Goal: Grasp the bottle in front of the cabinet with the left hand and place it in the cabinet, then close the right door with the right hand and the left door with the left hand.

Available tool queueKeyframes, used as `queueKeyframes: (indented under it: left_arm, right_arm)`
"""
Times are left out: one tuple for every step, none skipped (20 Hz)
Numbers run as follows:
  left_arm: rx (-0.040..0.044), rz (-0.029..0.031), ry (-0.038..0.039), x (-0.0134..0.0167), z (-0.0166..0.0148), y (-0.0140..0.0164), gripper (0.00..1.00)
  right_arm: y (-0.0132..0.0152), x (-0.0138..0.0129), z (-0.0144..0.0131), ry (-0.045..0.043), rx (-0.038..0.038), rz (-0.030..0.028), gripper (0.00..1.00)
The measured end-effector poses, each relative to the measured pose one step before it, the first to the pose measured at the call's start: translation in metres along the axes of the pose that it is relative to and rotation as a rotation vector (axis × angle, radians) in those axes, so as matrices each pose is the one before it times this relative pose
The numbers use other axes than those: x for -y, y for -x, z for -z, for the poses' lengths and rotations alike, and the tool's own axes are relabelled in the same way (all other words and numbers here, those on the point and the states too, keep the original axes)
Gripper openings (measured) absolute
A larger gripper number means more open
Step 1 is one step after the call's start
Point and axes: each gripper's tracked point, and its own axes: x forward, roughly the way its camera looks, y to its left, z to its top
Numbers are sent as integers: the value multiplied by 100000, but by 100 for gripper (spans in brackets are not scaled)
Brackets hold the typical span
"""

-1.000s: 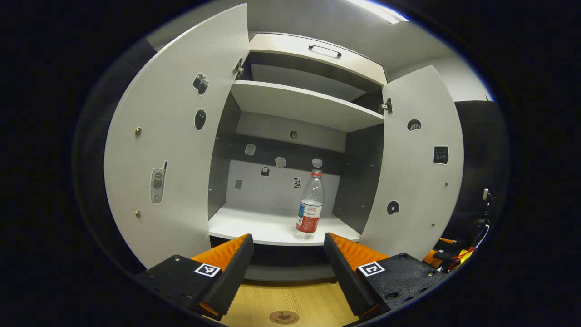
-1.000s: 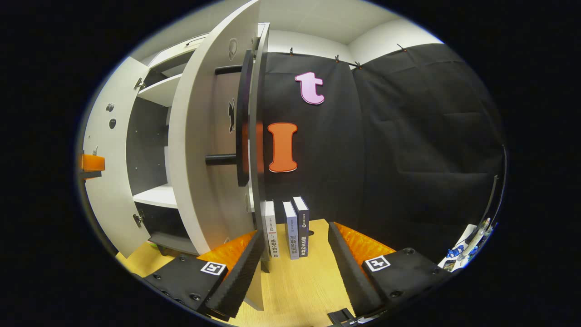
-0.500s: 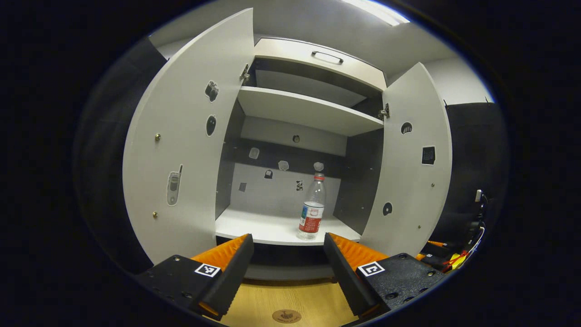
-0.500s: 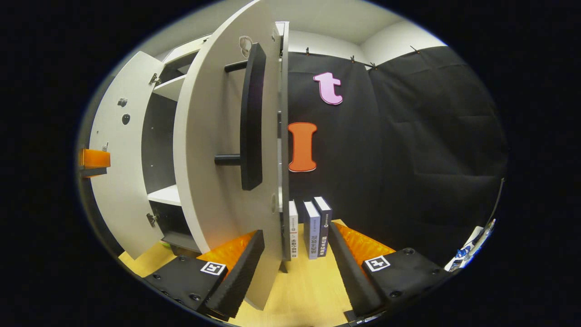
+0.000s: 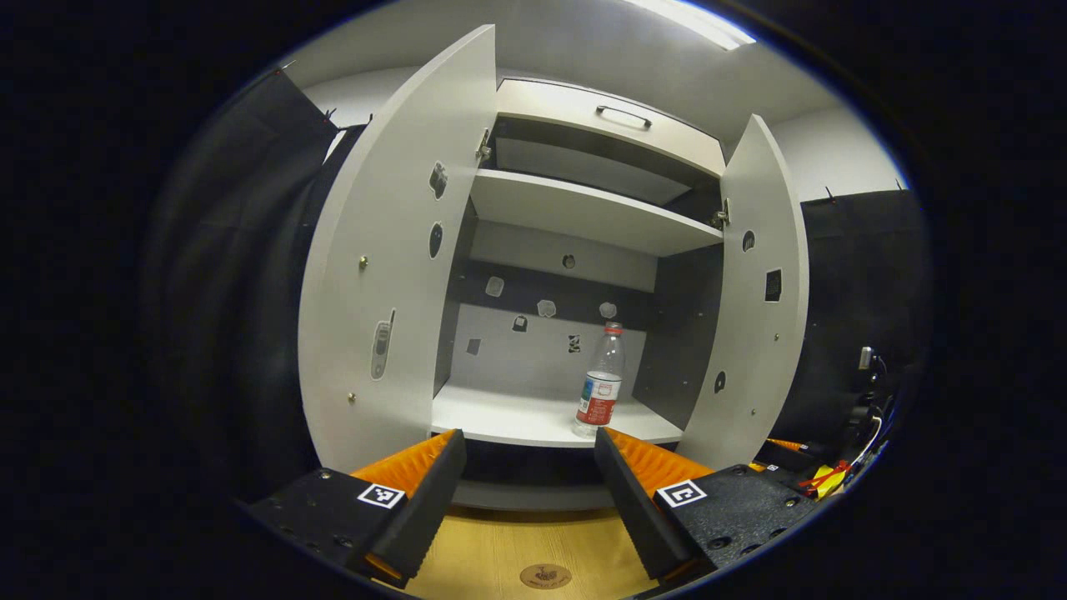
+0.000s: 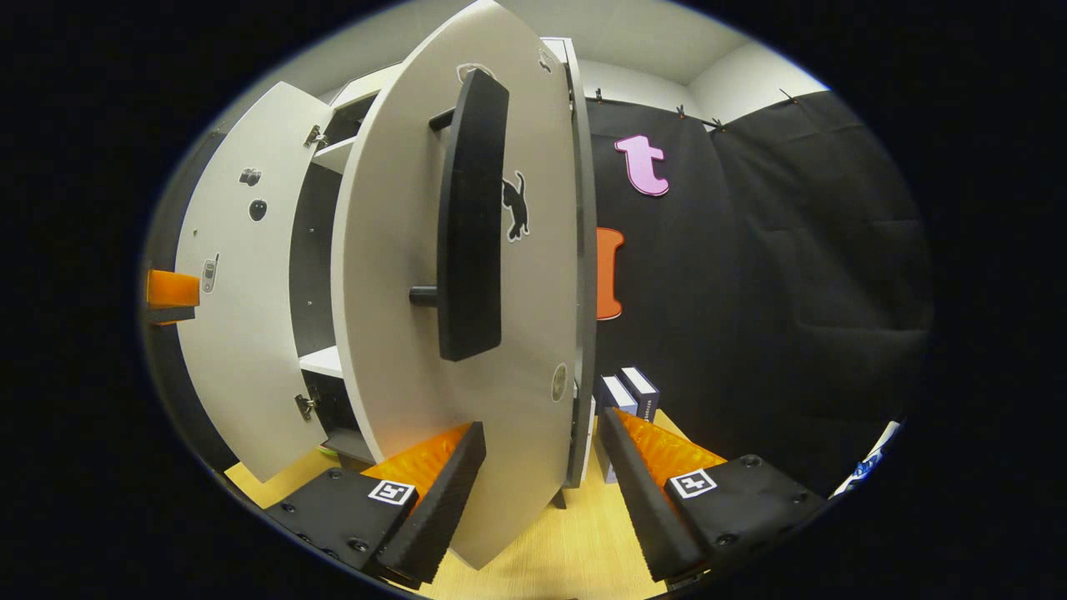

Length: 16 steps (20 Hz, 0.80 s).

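Left gripper view: the bottle point(image 5: 600, 383) stands upright on the lower shelf point(image 5: 517, 415) of the cabinet point(image 5: 600, 133), right of frame centre, near the shelf's front edge and close to the dark right inner wall. Left gripper point(image 5: 527, 492) at bottom of frame, jaws spread wide, nothing between them; it hangs over the wooden desk point(image 5: 533, 554) in front of the cabinet, apart from the bottle. Left door point(image 5: 392, 267) stands open at left of frame, inner face bearing small stickers; right door point(image 5: 763, 308) at right of frame is seen nearly edge-on, partly swung in. Right gripper view: right gripper point(image 6: 542, 492) at bottom of frame, jaws wide apart, gripping nothing. The right door's outer face with its black bar handle point(image 6: 471, 217) sits at centre frame, lower edge reaching down between the two fingers; contact with the left finger cannot be judged, as the door overlaps it. Books point(image 6: 627, 396) stand on the desk beyond the door edge.
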Motion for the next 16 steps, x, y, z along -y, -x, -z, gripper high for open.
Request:
queueKeyframes:
  left_arm:
    - [37, -409, 119, -259, -25, 284, 95]
    - [75, -551, 80, -307, -91, 204, 95]
    - [149, -750, 5, -356, -82, 171, 95]
    - [82, -974, -93, -429, -96, 124, 95]
    - [69, -744, -105, -251, 30, 172, 95]
    - [-147, -714, -118, -345, 27, 130, 95]
    - [-25, -515, 95, -243, 50, 149, 95]
    - [-331, -371, 218, -430, -38, -242, 95]
    - [-31, -326, 171, -109, 137, 186, 95]
    - [53, -459, 55, -242, -7, 26, 95]
    - [111, -302, 70, -89, -48, 16, 95]
    - [80, -346, 13, -73, -80, -30, 95]
    - [139, -334, -12, -222, -116, 138, 95]
    - [239, -311, -116, -148, -86, 36, 95]
    - [304, -235, -103, -91, -79, -14, 95]
    - [308, -316, 21, -721, 213, 87, 95]
  right_arm:
    - [-579, -1, -101, 257, 349, 313, 95]
    - [-600, 56, -107, 433, 176, 415, 95]
    - [-500, 73, -214, 554, 462, 492, 95]
    - [-682, 121, -195, 639, 719, 679, 95]
    - [-631, 201, -187, 630, 1026, 981, 95]
    - [-791, 288, -168, 323, 874, 1301, 95]
    - [-892, 280, -34, 53, 503, 1326, 95]
    - [-844, 211, -51, -2, 242, 1122, 95]
    - [-852, 165, 15, -93, -28, 1042, 95]
    - [-803, 248, 5, 115, -256, 907, 95]
    - [-885, 122, -34, 511, -123, 553, 95]
    - [-730, 2, -108, 762, -56, 34, 95]
    - [-646, -210, -66, 696, 82, -424, 95]
    - [-515, -377, -174, 485, 183, -758, 95]
    - [-438, -402, -72, 424, 31, -1024, 95]
    - [-481, -380, 70, 333, -102, -641, 95]
